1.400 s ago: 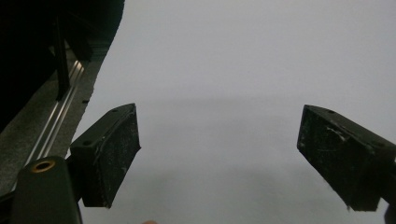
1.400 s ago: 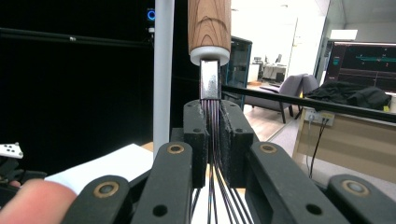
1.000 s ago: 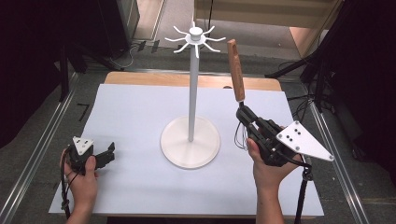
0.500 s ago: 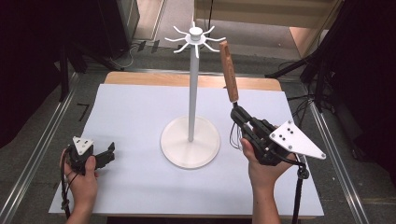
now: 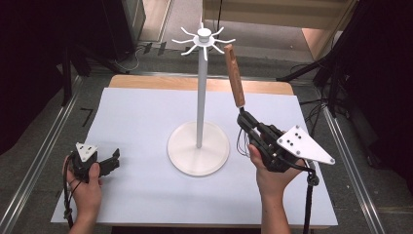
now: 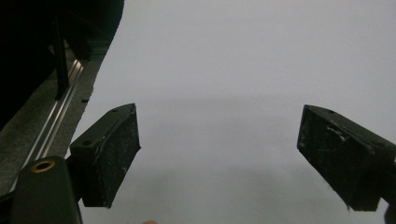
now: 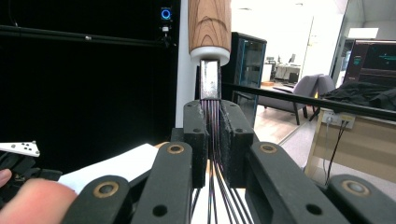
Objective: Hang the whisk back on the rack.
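1. Two black jaws of the right gripper are pressed together on the dark wires of a whisk, just below its metal collar; in the right gripper view the wires run down between the two jaw blocks and out beneath them.
2. The whisk stands handle-up out of those jaws: its wooden handle rises almost straight, leaning slightly toward the far side of the table, and its tip comes up beside the arms of the stand's crown without touching any that can be made out.
3. The right hand grips the tool from below and behind, the forearm coming in from the near edge, the wrist bent so that the gripper points up and away from the person. The grey three-cornered plate sits tilted on top.
4. Just left of the whisk stands a white hook stand: a round base, a thin upright pole and a ring of short curved arms at the top. The base rests on the white sheet near the middle of the table.
5. The left gripper lies low at the near left of the sheet, held in the left hand, pointing right toward the stand's base but well apart from it.
6. Its jaws are spread wide in the left gripper view, with bare white sheet between them.
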